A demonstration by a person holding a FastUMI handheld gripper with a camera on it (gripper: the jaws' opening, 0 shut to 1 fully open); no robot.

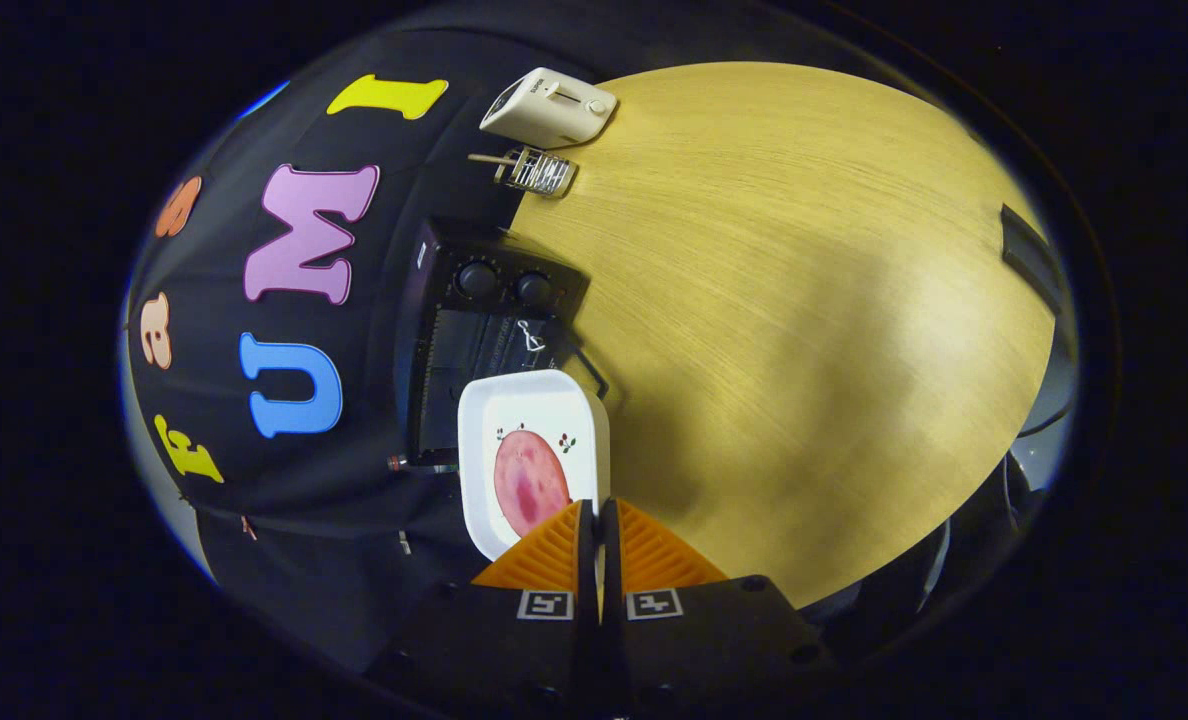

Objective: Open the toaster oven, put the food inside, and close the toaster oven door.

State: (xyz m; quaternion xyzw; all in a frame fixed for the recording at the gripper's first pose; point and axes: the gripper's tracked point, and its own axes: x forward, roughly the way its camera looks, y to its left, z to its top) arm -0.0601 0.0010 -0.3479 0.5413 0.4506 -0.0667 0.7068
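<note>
The gripper [599,512] has its two orange ribbed fingers [544,560] drawn almost together, pinching the near rim of a white square plate [484,420]; only a thin slit shows between the pads, with the plate's edge running into it. On the plate lies a round pink slice of food [528,482], its near part tucked behind the left finger. The plate stretches away from the fingers and reaches the front of the black toaster oven [454,340], overlapping the oven's glass door [489,345]; whether that door is ajar cannot be told from here. Two round knobs [504,284] sit on the oven beyond the plate. The oven stands at the wooden table's [804,300] edge, against the black cloth wall. Further beyond it, near the same edge, are a small wire rack [539,172] and a white toaster [549,108], well apart from the plate. To the right of the fingers and oven the tabletop lies wide and bare, with a dark object [1029,255] at its far right rim
</note>
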